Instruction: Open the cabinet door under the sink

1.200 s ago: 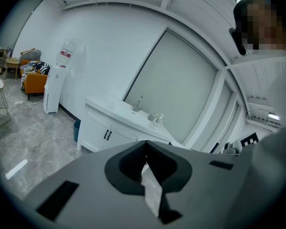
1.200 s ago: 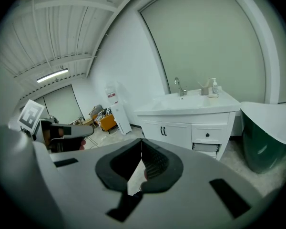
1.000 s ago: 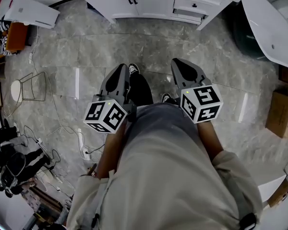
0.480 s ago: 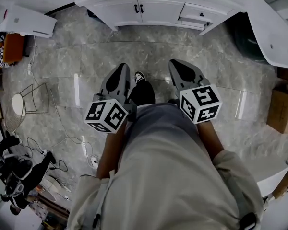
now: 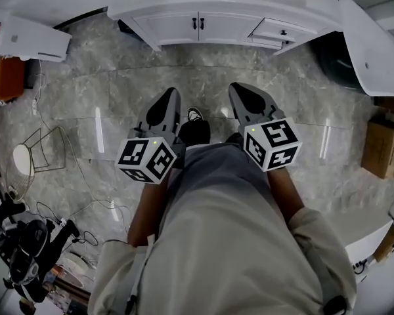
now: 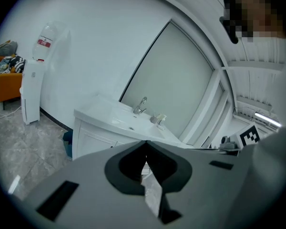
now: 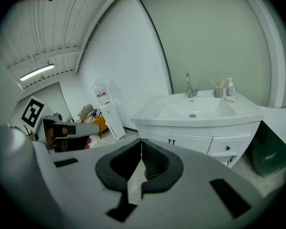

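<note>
Closer now: the vanity cabinet (image 5: pixel 217 8) slides deeper into the head view, door handles (image 5: pixel 197 23) far ahead across the marble floor (image 5: pixel 118 77). The left gripper (image 5: pixel 171 96) and right gripper (image 5: pixel 240 90) hang well short of them. Left gripper view: jaws pressed together, nothing between, faucet (image 6: pixel 140 105) beyond. Right gripper view: jaws touching too, cabinet doors (image 7: pixel 189 142) ahead under the sink (image 7: pixel 195 111). Approach only, no contact yet.
</note>
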`<state>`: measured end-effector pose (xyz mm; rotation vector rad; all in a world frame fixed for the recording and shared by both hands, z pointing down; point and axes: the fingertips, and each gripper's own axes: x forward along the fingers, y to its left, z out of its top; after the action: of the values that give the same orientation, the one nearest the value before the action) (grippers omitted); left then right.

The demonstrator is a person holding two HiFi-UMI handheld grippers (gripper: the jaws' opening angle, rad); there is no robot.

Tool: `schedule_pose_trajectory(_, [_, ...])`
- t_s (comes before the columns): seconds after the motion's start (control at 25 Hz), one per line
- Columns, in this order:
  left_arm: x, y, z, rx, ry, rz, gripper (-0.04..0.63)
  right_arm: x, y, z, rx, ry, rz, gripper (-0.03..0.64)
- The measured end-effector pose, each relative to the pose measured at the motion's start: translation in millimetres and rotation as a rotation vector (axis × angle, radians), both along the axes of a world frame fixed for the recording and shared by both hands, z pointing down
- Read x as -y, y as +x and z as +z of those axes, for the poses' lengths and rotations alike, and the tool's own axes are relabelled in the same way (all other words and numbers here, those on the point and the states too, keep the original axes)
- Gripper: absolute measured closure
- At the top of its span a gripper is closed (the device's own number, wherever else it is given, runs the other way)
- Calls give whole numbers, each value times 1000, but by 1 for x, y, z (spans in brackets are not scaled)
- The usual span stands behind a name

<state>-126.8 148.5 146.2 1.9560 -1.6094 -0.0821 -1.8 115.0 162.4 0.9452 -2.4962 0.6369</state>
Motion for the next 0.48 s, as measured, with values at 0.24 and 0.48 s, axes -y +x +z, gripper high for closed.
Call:
schedule_pose_trajectory(0.24, [14, -20, 13, -9, -19, 45, 594, 19, -23, 11, -39, 14, 55, 604])
schedule_pose_trajectory(0.48, [24, -26, 23, -4, -43, 75, 594, 39, -28, 27, -73, 14, 139, 604])
